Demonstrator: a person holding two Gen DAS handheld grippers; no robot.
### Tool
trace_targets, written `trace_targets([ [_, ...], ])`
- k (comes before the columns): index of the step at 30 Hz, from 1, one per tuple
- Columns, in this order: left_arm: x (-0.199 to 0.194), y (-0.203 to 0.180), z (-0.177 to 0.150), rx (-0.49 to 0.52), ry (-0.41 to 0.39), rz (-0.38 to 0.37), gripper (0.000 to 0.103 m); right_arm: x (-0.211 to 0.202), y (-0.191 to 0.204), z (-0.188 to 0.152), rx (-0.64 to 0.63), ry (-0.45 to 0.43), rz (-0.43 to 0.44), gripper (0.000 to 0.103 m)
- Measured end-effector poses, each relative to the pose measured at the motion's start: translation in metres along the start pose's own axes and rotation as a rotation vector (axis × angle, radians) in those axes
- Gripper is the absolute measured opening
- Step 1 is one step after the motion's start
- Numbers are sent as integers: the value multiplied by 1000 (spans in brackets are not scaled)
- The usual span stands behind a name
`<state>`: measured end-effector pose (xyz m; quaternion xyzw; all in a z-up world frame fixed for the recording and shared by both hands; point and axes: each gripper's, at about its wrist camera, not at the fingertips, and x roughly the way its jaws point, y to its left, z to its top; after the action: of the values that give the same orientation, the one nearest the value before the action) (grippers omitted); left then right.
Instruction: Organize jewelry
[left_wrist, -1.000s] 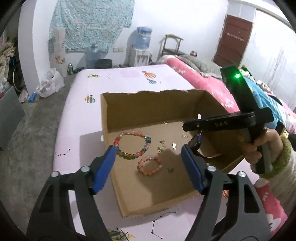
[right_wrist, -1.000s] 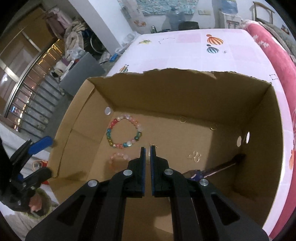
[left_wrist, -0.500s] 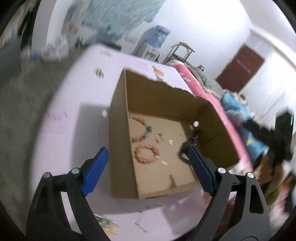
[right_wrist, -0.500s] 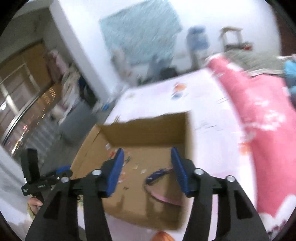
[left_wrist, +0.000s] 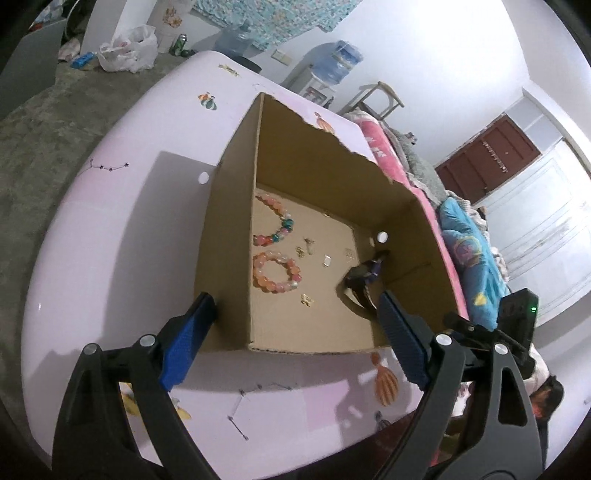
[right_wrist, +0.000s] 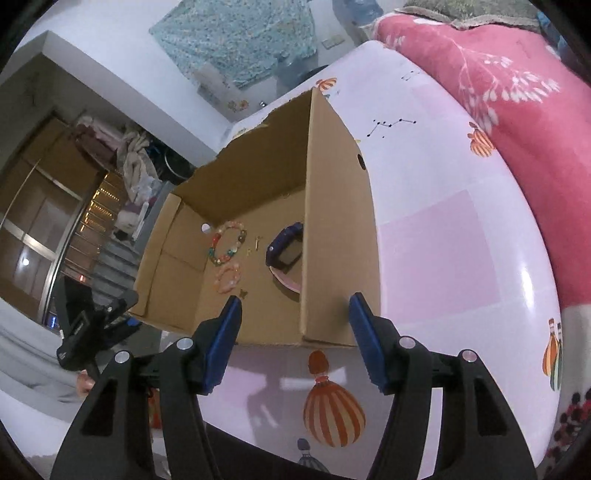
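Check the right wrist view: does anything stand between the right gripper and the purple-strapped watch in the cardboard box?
Yes. The right gripper, jaws open and empty, sits outside the brown cardboard box. The box's near wall and corner stand between it and the purple-strapped watch on the box floor, which is partly hidden behind that wall.

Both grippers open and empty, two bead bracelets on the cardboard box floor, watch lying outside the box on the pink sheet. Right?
Not quite. The purple-strapped watch lies inside the open brown cardboard box, on its floor by the side wall, as the right wrist view shows. The rest holds: the multicoloured bead bracelet and the peach bead bracelet lie on the box floor, and the left gripper and right gripper are open and empty.
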<state>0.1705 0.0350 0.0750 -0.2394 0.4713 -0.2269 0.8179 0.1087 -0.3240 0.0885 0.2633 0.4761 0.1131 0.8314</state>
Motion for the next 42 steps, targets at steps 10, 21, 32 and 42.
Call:
trace_targets([
  [10,-16,-7,-40,-7,22,-49,85,-28,-8,-24,-2,-14,-20,60],
  [21,-54,-23,-59,98,-142,122,90,-82,2,-51,14,-228,-213,76],
  [32,-84,-82,-64,208,-251,311,95,-134,75,-81,-192,-523,-390,96],
  [42,-83,-123,-65,297,-287,504,95,-130,112,-81,-263,-496,-377,96],
])
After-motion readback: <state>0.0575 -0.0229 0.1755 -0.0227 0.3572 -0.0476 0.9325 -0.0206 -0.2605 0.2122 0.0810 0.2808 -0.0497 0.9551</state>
